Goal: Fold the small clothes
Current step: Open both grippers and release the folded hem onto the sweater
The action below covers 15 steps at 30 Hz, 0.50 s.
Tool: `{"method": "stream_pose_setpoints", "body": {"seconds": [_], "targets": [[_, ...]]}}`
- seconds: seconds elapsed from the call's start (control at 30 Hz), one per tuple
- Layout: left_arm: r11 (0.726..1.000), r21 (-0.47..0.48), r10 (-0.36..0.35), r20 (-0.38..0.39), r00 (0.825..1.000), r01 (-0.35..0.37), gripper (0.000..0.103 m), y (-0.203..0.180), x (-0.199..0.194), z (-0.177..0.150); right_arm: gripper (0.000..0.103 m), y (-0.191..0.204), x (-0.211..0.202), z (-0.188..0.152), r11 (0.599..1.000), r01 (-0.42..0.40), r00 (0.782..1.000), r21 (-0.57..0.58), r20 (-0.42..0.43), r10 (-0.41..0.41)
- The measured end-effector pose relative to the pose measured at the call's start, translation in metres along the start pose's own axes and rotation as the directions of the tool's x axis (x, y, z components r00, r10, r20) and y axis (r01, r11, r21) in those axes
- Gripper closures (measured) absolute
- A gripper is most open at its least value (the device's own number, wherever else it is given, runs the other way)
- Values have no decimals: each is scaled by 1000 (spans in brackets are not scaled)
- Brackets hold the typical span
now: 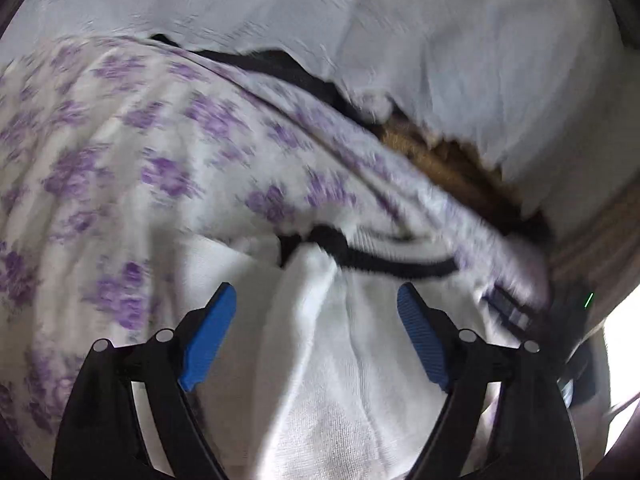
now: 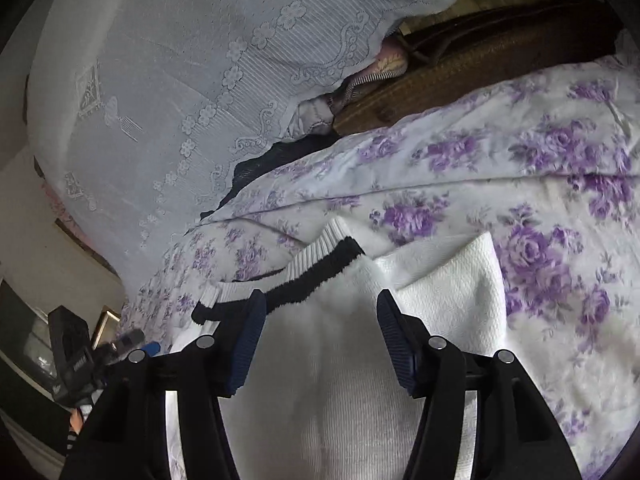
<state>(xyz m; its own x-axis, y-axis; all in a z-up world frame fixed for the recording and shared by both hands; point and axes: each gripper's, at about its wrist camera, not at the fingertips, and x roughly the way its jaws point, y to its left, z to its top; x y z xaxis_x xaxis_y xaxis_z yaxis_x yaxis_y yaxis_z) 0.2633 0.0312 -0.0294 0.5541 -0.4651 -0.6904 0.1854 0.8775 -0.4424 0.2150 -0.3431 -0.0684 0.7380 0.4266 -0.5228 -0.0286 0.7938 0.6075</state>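
Lying on the purple-flowered white bedsheet, the white knitted sock with a black cuff band looked unfolded; left gripper and right gripper hovered over it, jaws released.

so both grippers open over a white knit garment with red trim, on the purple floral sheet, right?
Not quite: the trim is black, as the right wrist view shows. Otherwise yes, left gripper and right gripper are open over the white knit garment, on the floral sheet.
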Motion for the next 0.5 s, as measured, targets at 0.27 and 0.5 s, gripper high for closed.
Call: {"method": "stream_pose_setpoints", "body": {"seconds": [0.27, 0.5], "targets": [[962, 221, 177, -51, 983, -161, 21, -43, 51, -13, 50, 0, 49, 2, 1000, -4, 996, 14, -94, 5], [957, -80, 280, 8, 960, -279, 21, 52, 23, 8, 57, -24, 18, -4, 999, 42, 999, 28, 26, -43]]}}
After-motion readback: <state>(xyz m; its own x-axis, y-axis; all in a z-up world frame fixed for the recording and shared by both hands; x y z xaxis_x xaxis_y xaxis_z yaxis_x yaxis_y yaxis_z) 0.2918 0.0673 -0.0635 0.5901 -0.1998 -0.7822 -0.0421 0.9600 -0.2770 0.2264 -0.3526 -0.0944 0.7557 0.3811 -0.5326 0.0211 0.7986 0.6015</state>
